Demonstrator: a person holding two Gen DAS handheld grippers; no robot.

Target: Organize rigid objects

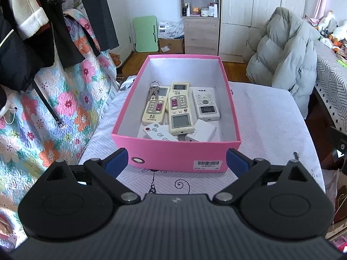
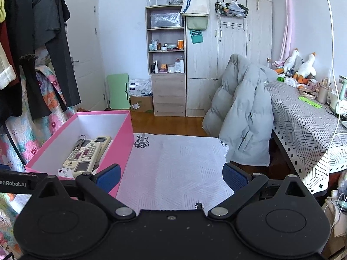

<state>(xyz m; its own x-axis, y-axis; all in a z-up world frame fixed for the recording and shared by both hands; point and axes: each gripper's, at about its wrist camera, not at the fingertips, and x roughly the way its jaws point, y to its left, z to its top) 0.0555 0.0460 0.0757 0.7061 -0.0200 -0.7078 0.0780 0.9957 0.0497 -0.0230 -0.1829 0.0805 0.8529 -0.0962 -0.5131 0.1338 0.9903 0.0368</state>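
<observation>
A pink box (image 1: 173, 153) with a white inside stands on a white quilted cloth (image 1: 266, 117). Inside lie several remote controls: cream ones (image 1: 155, 108), a white TCL one (image 1: 206, 104), small white ones (image 1: 159, 134), and a bunch of keys (image 1: 153, 90). My left gripper (image 1: 176, 161) is open and empty, just in front of the box's near wall. My right gripper (image 2: 171, 178) is open and empty over the bare cloth (image 2: 177, 166), to the right of the box (image 2: 121, 138).
A grey puffer jacket (image 2: 243, 112) hangs over a chair behind the cloth. A patterned table (image 2: 303, 125) with plush geese stands at right. Hanging clothes and a floral quilt (image 1: 54, 99) are at left. A shelf and wardrobe (image 2: 206, 65) stand at the back.
</observation>
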